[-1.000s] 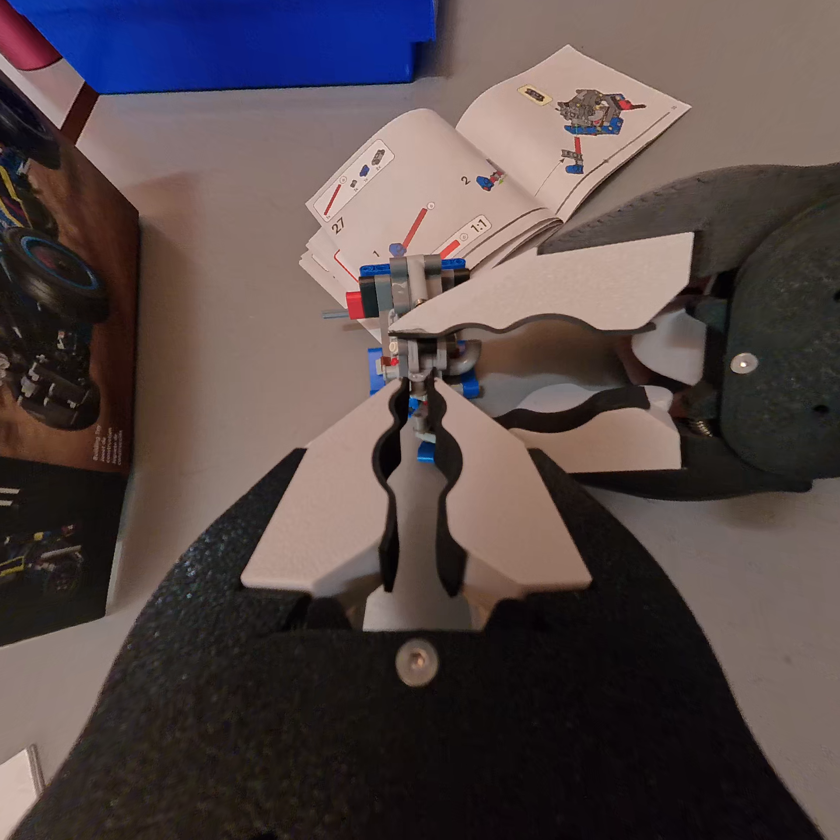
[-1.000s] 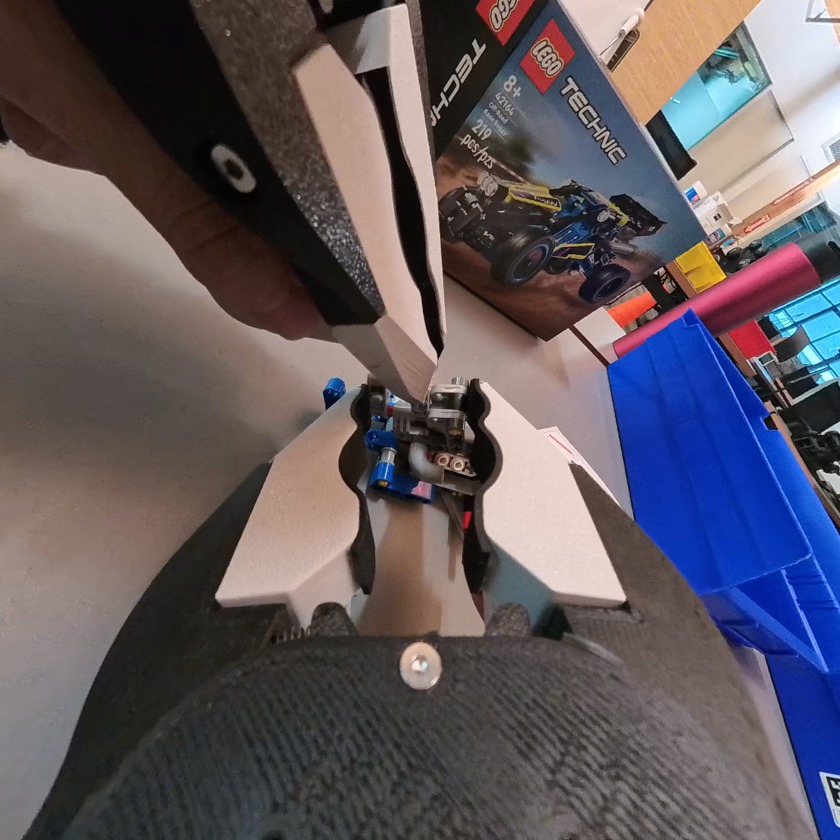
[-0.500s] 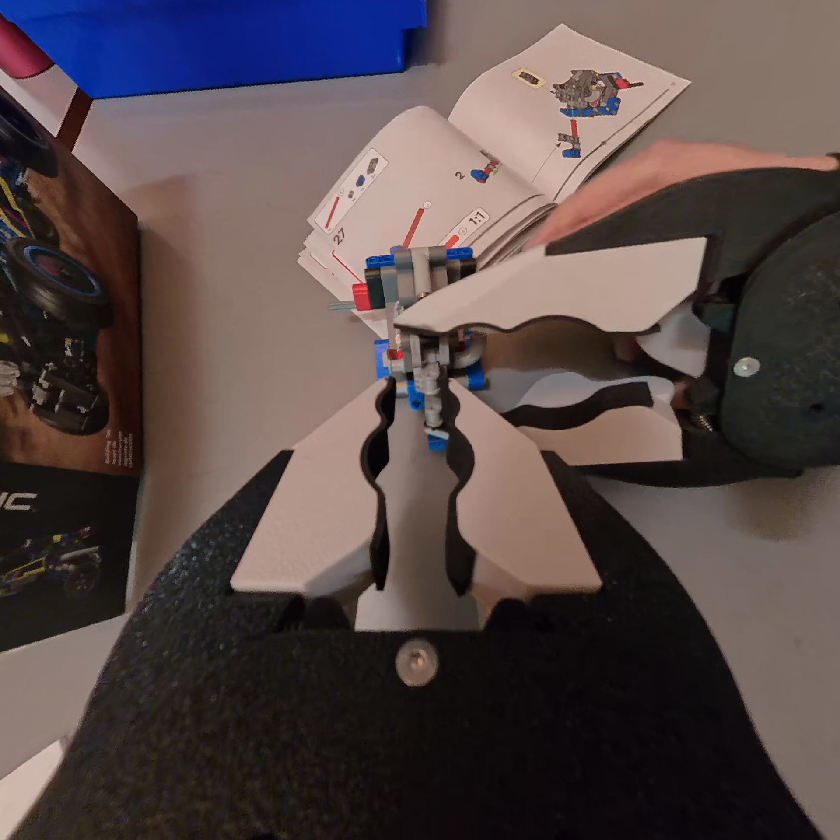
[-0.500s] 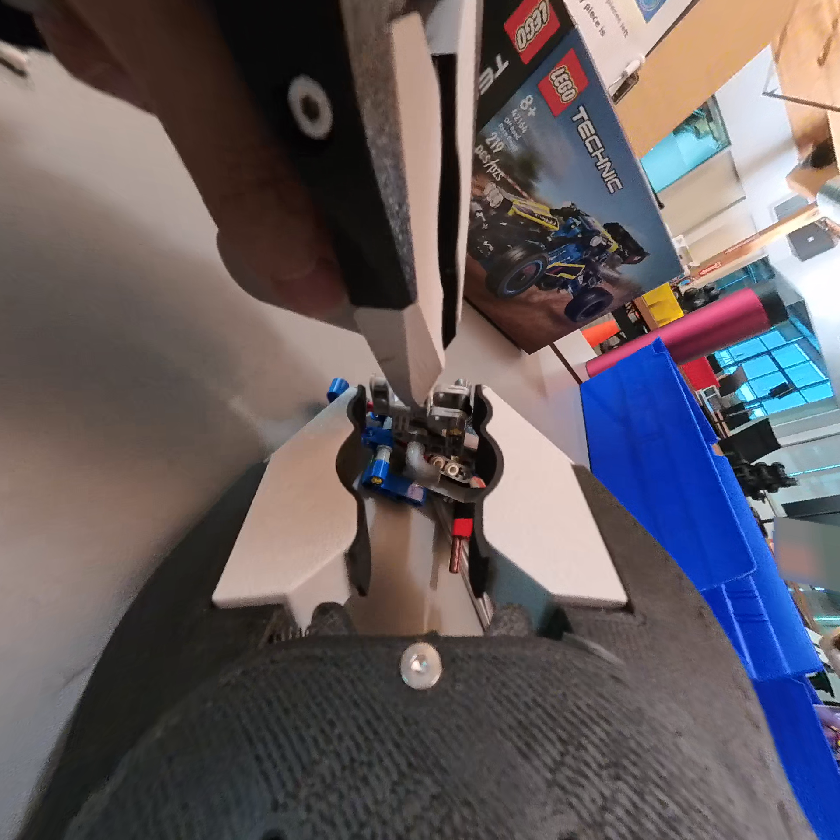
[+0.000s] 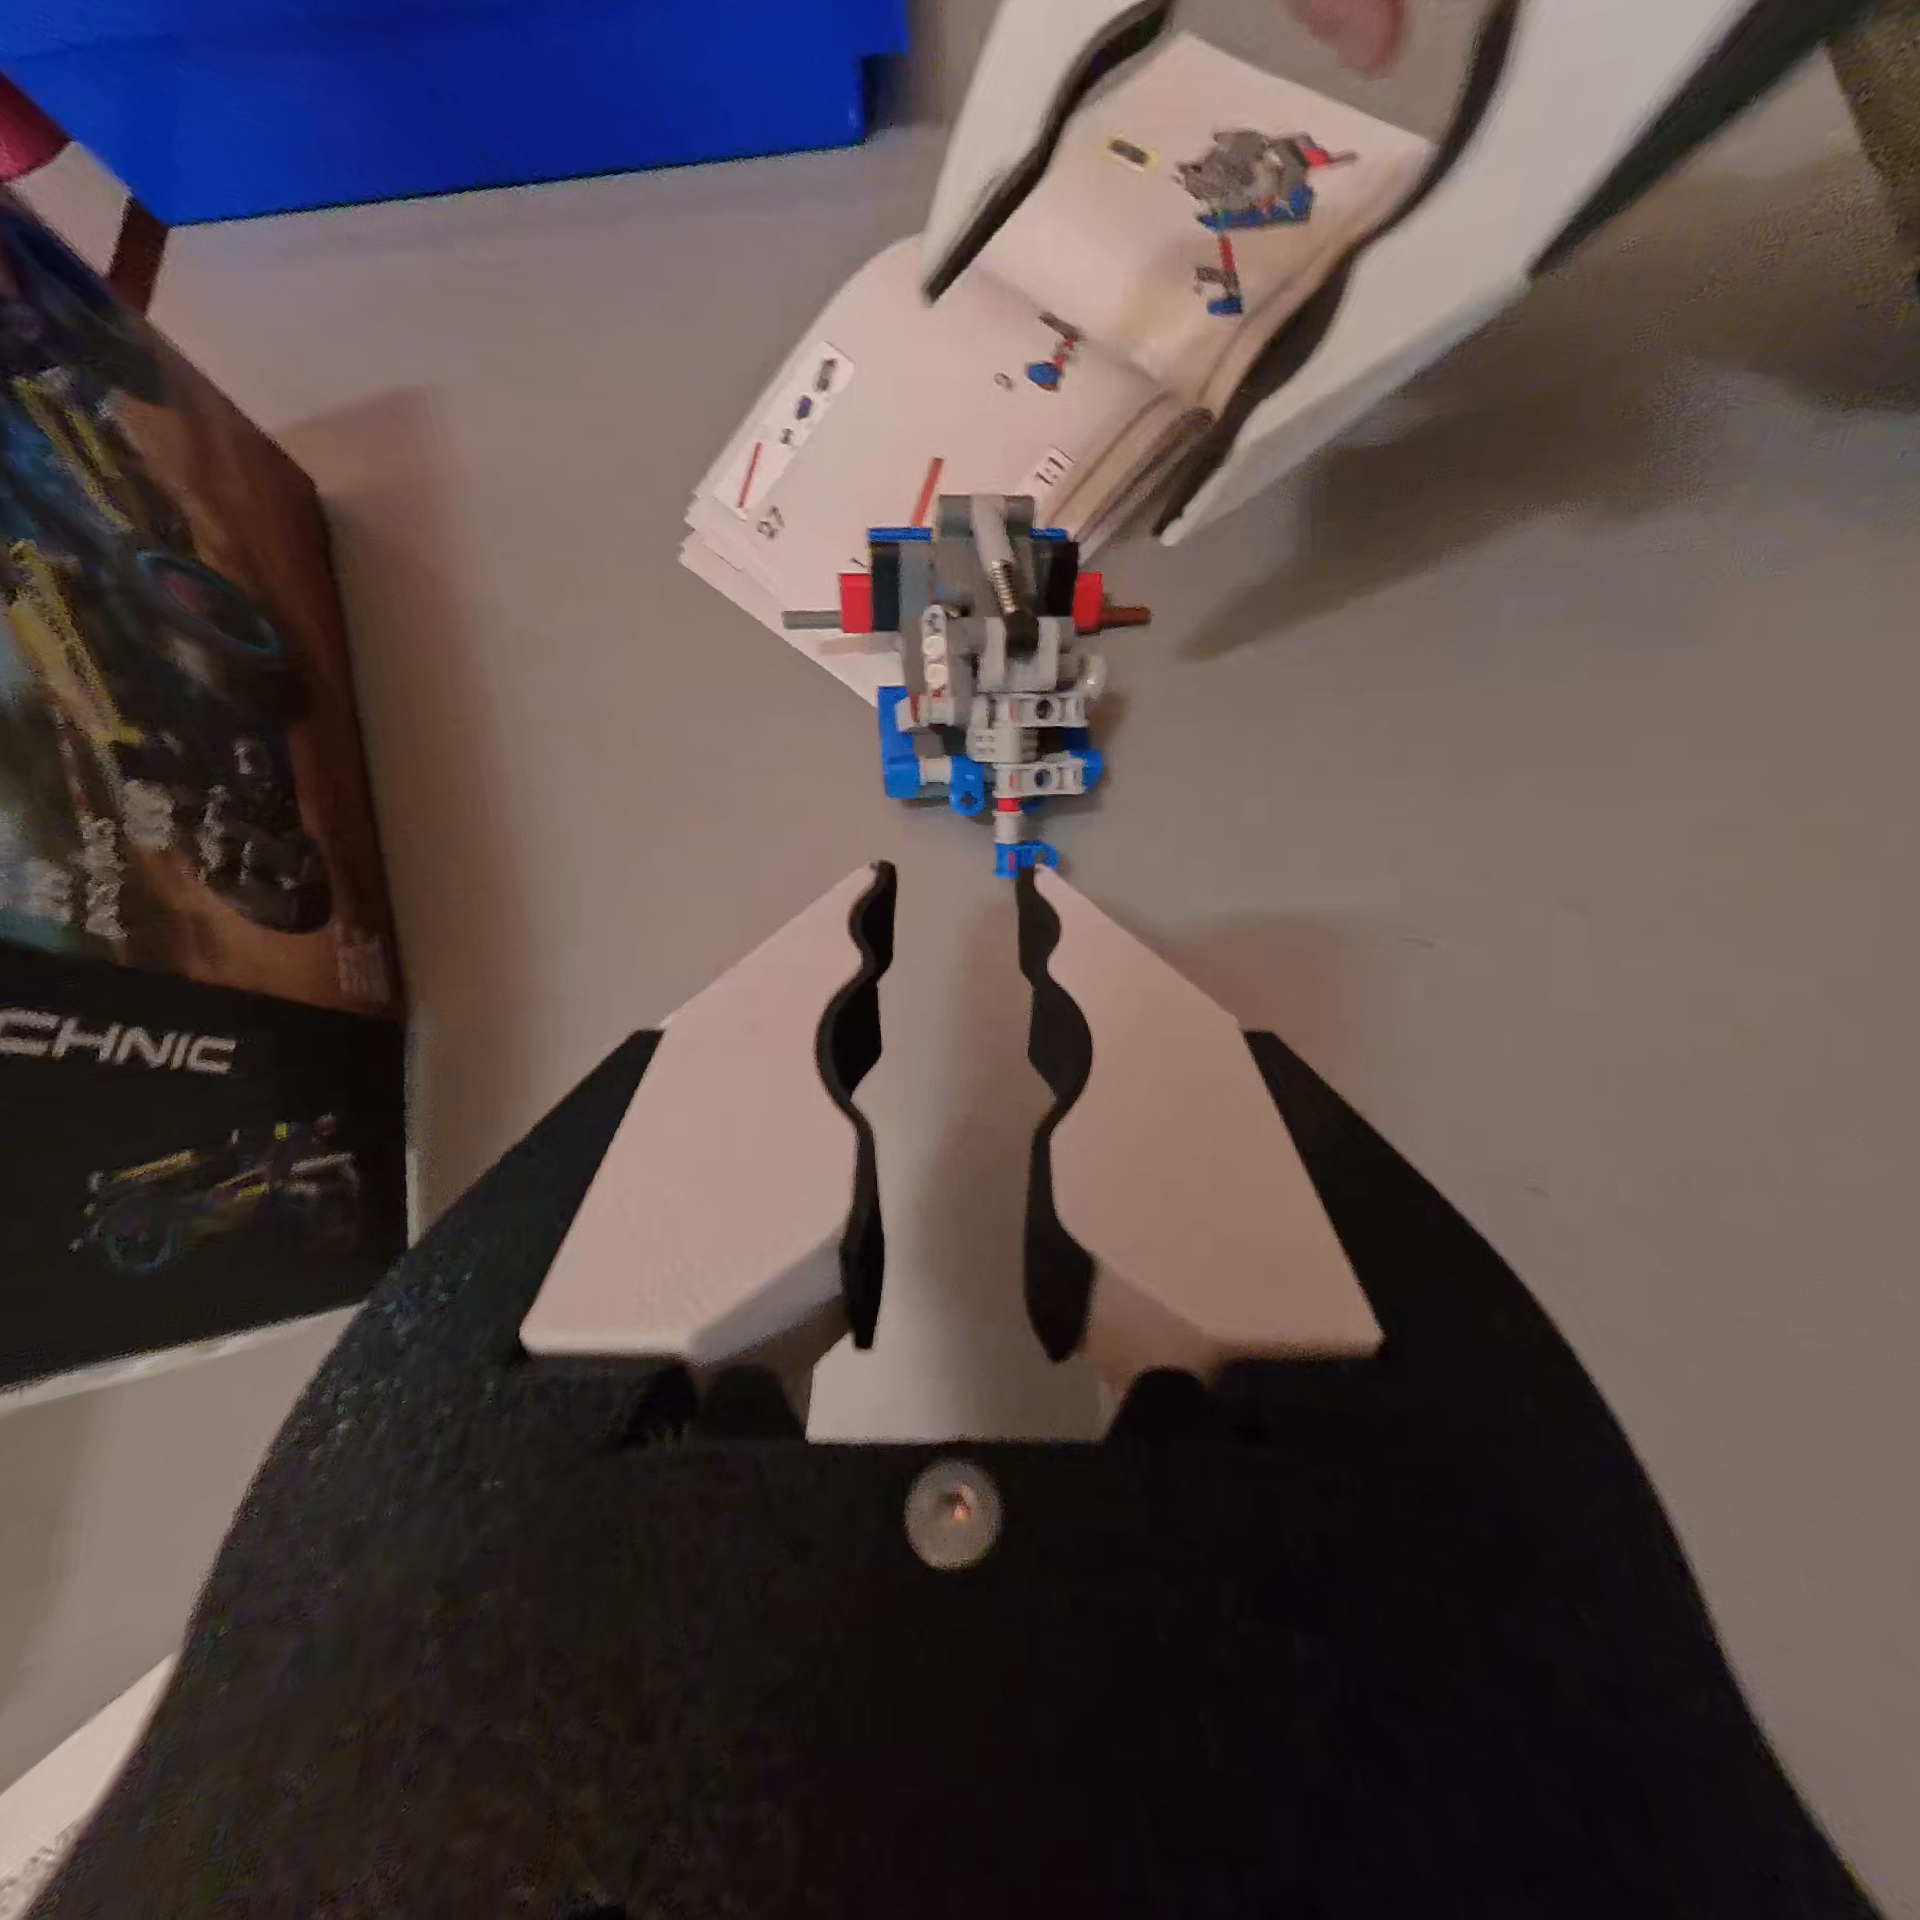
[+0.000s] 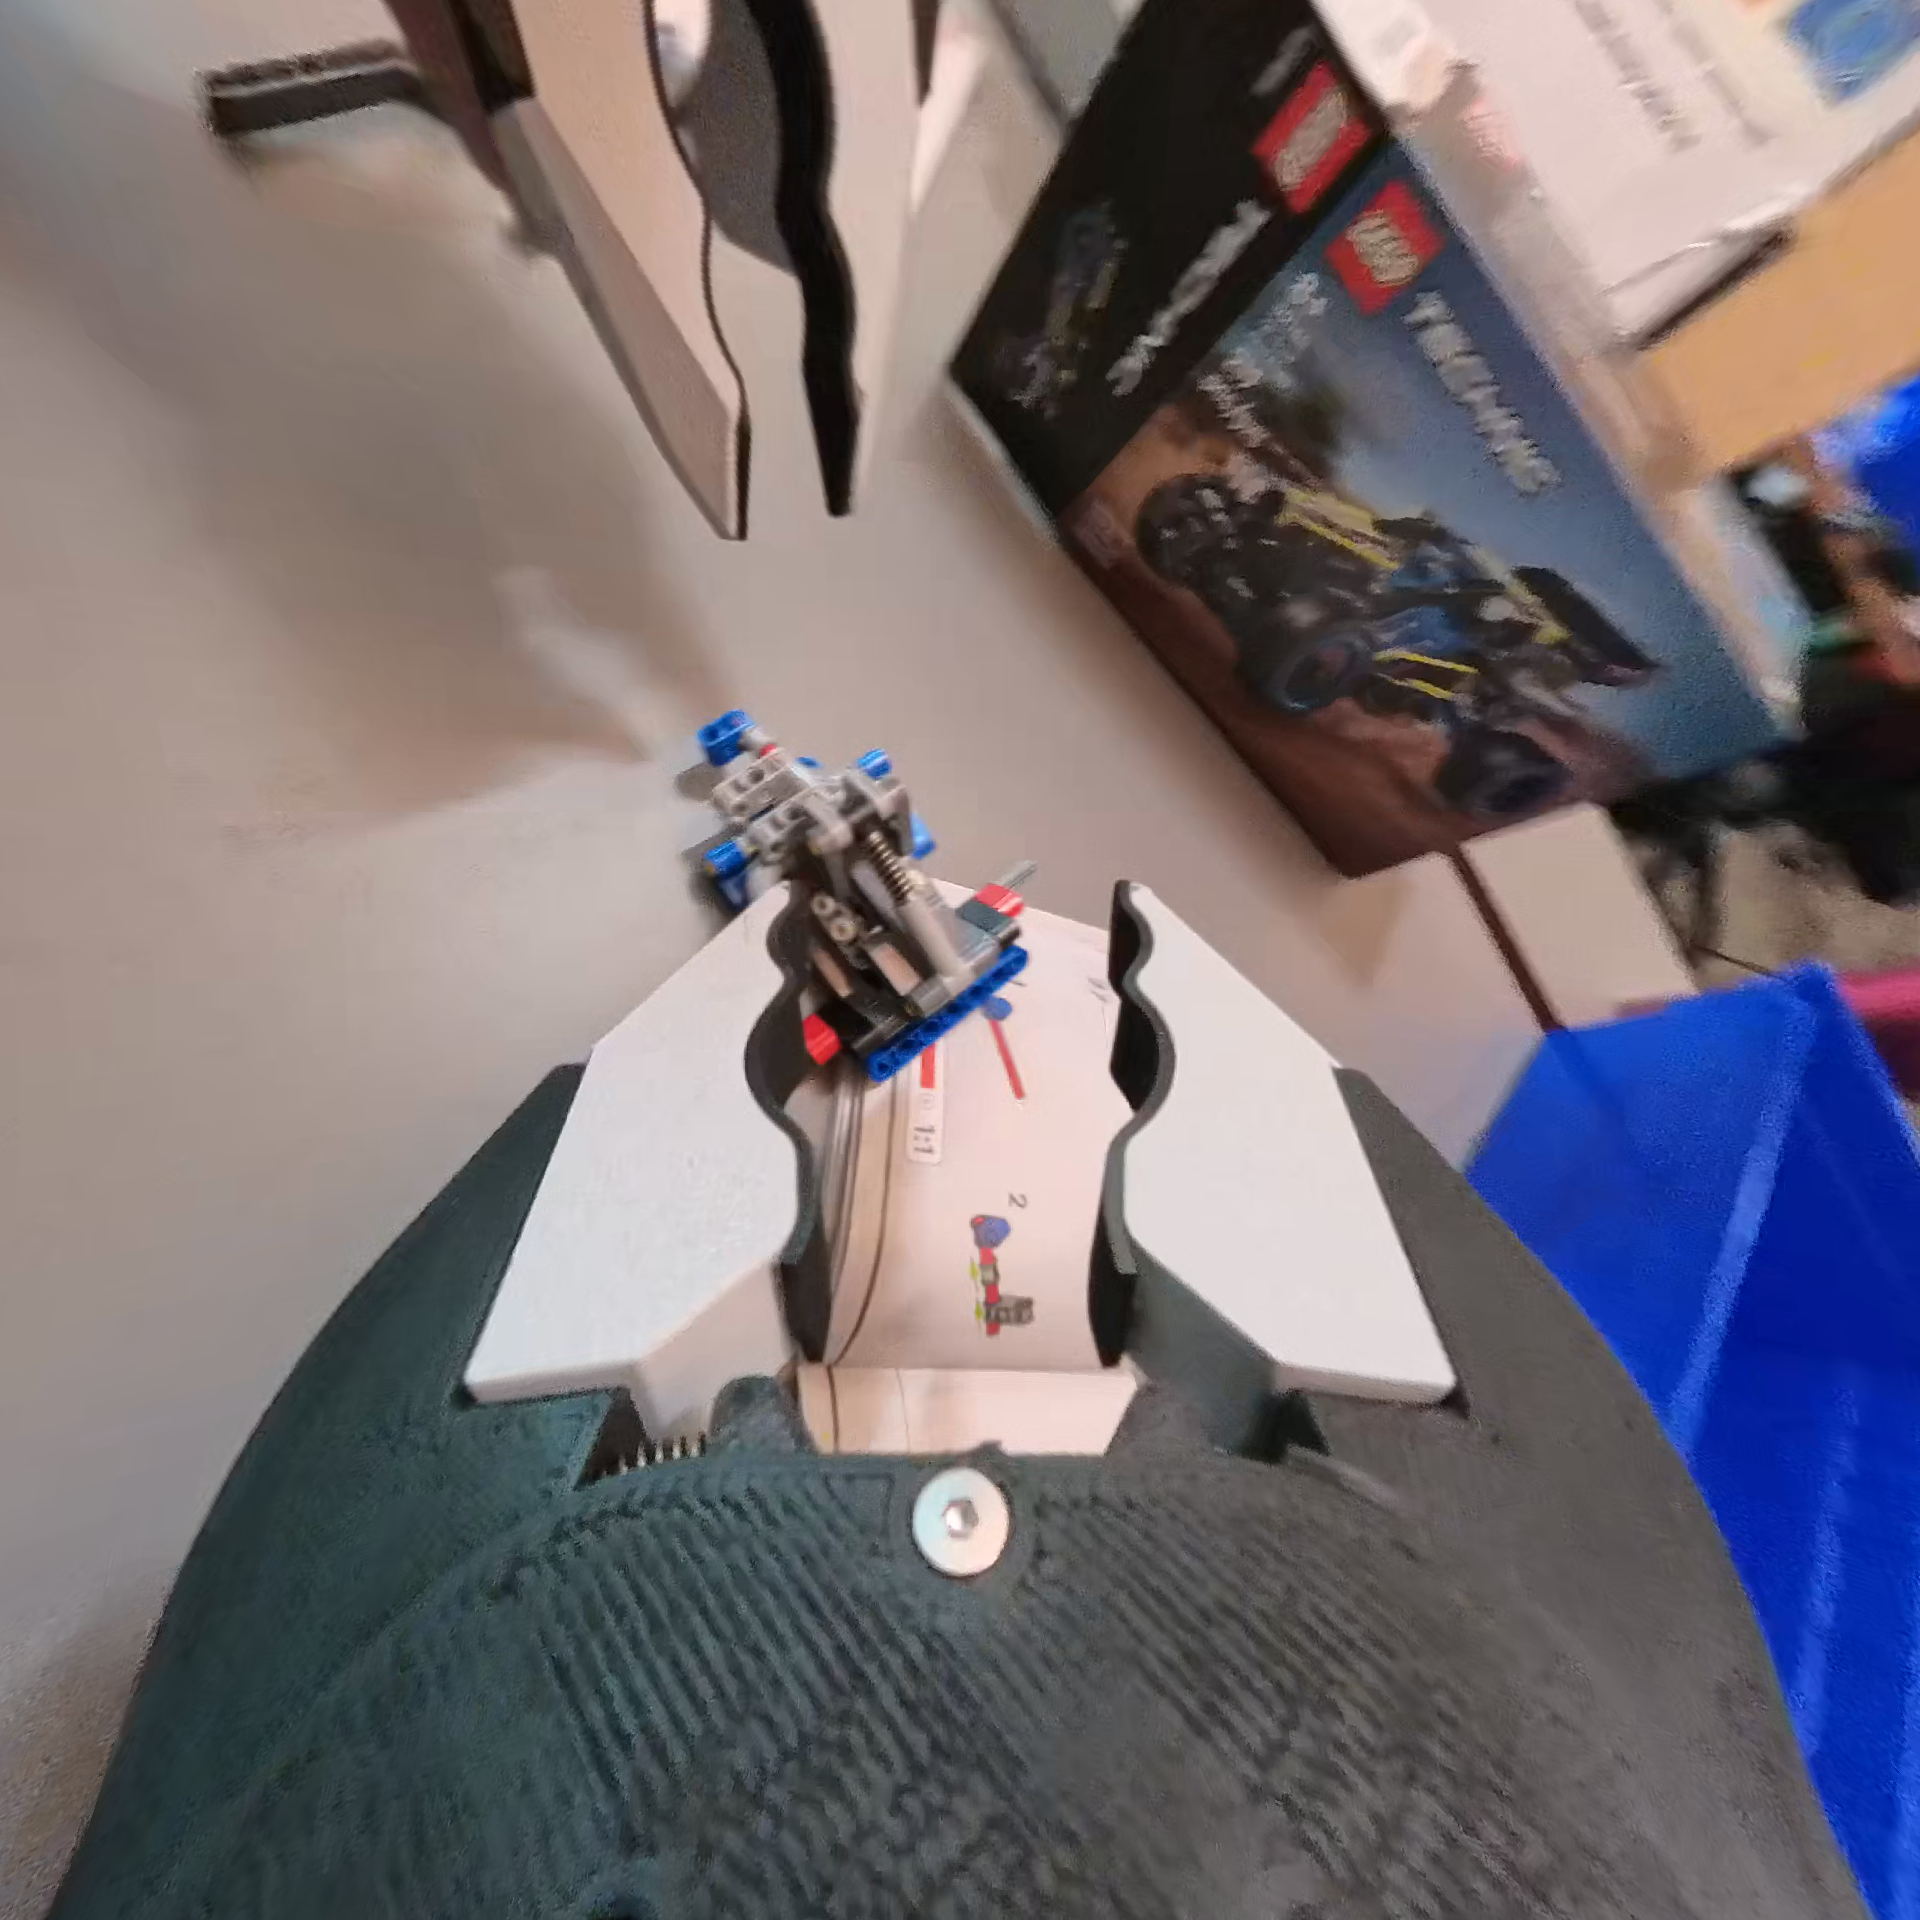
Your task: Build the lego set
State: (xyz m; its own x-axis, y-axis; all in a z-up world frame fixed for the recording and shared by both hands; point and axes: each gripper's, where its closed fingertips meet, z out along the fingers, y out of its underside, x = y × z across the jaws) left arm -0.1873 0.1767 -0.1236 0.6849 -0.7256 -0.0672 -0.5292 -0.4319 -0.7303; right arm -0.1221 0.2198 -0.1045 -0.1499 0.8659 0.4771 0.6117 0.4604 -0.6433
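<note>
A small grey, blue and red brick assembly [image 5: 987, 665] with a spring lies on the grey table, its far end on the edge of an open instruction booklet [image 5: 894, 416]. My left gripper [image 5: 954, 871] is open and empty just short of it; the assembly's blue end piece sits by my right fingertip [image 5: 1039, 904]. My right gripper [image 6: 951, 899] is open wide and empty, raised above the booklet [image 6: 966, 1195]; the assembly [image 6: 852, 894] shows below its left finger without being pressed. The right gripper also shows at the top of the left wrist view [image 5: 1055, 410], and the left gripper hangs at the top of the right wrist view [image 6: 784, 520].
A toy set box [image 5: 156, 727] lies to the left, also in the right wrist view [image 6: 1403, 468]. A blue bin [image 5: 468, 83] stands at the back, and shows at the right of the right wrist view [image 6: 1714, 1247].
Both grippers held the assembly a second ago. Both have opened and pulled back, the right one lifting up and away. The assembly now lies alone on the table.
</note>
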